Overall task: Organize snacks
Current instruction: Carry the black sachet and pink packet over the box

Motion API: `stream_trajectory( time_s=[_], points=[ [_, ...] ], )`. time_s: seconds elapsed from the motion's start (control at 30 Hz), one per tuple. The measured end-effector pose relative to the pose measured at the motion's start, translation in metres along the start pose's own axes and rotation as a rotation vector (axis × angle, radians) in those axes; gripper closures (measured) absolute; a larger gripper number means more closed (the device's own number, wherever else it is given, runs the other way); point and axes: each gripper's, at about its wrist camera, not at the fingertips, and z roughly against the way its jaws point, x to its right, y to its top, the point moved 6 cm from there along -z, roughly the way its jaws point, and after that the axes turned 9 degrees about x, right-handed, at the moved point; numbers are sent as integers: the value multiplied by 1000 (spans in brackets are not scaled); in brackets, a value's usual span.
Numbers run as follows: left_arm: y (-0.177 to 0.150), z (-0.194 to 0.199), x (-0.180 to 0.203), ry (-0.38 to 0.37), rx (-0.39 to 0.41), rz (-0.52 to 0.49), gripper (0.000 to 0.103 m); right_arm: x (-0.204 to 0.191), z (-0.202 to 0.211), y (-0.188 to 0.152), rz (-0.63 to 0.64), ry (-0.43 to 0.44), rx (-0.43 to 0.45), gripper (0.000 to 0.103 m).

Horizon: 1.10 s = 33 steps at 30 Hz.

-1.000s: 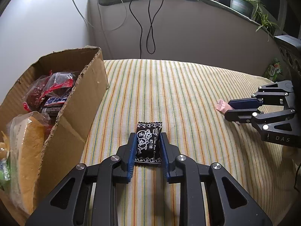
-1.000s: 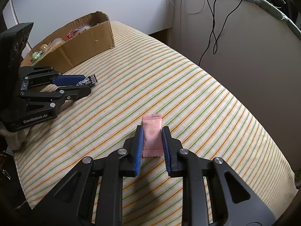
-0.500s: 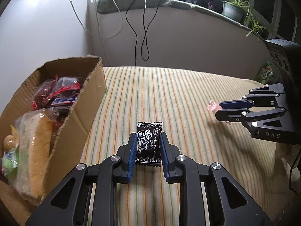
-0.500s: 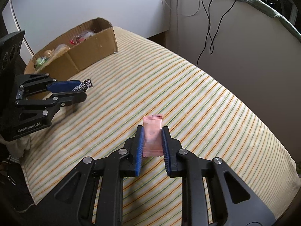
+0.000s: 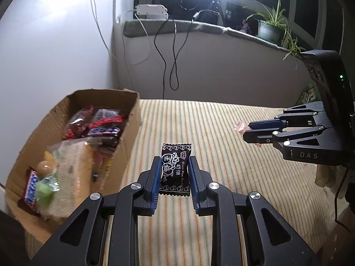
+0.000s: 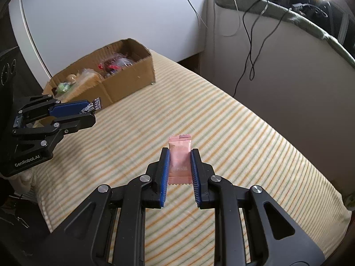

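Both grippers lifted over striped bed: left gripper [image 5: 174, 175] jaws clamp black candy packet [image 5: 175, 168], cardboard box [image 5: 124, 141] just left, nearer this hand; right gripper [image 6: 179, 168] jaws clamp pink packet [image 6: 179, 155], box far-left.

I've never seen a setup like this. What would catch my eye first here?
Two black claws, each shut on a sweet above the striped cloth: the left claw holds a black candy packet, the right claw a pink candy packet. At the left stands an open cardboard box full of snacks.
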Motion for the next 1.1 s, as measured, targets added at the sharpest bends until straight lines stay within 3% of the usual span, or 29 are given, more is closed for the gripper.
stream_trajectory(
  time_s=[0.53,1.1],
  points=[
    [2,47,-58,68,75,64,81,-66,-13,44,56,56,45,83],
    [-5,65,-116,132,98,128,81,-129,-50,81,83,124,60,83]
  ],
)
